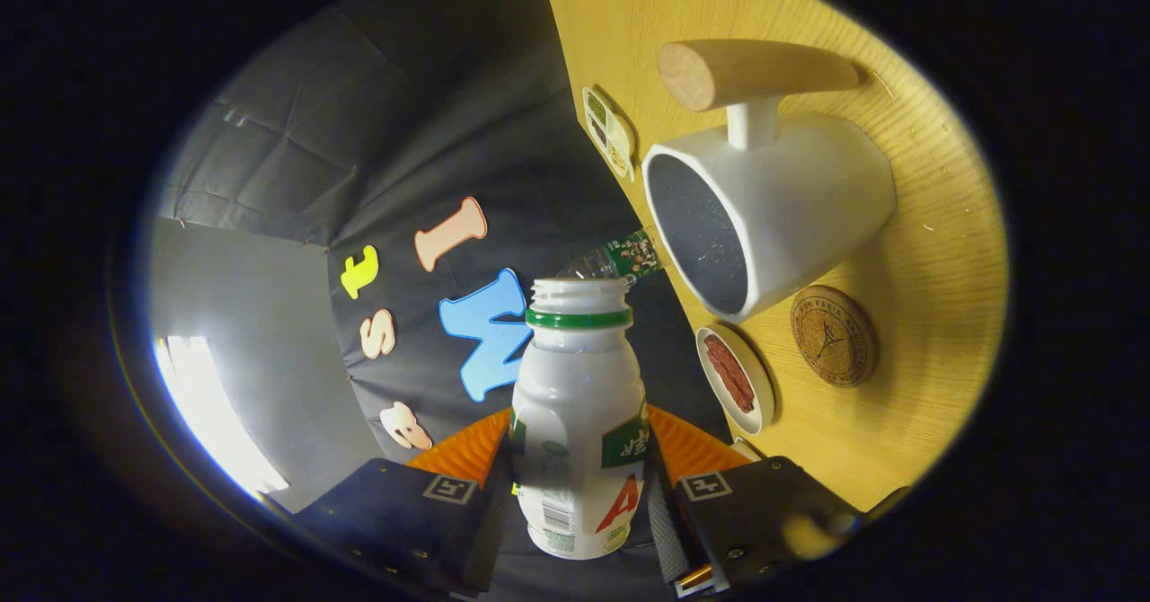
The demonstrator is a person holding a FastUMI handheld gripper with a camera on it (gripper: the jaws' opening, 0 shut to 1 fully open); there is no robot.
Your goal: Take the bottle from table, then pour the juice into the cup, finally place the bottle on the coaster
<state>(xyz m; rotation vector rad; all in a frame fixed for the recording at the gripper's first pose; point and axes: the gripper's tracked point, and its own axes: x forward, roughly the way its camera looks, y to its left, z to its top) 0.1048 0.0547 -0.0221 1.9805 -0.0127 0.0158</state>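
My gripper is shut on a white plastic bottle with a green neck ring and an uncapped mouth, one finger on each side of its body. The view is rolled, so the wooden table stands like a wall beside the bottle. On it stands a white cup with a wooden handle, its dark opening facing the bottle's mouth. The mouth is a short way from the cup's rim and no juice shows between them. A round cork coaster lies beside the cup's base.
A small white dish with something reddish sits at the table's edge between cup and coaster. A clear bottle with a green label lies just past the held bottle's mouth. A small card lies farther along the table's edge.
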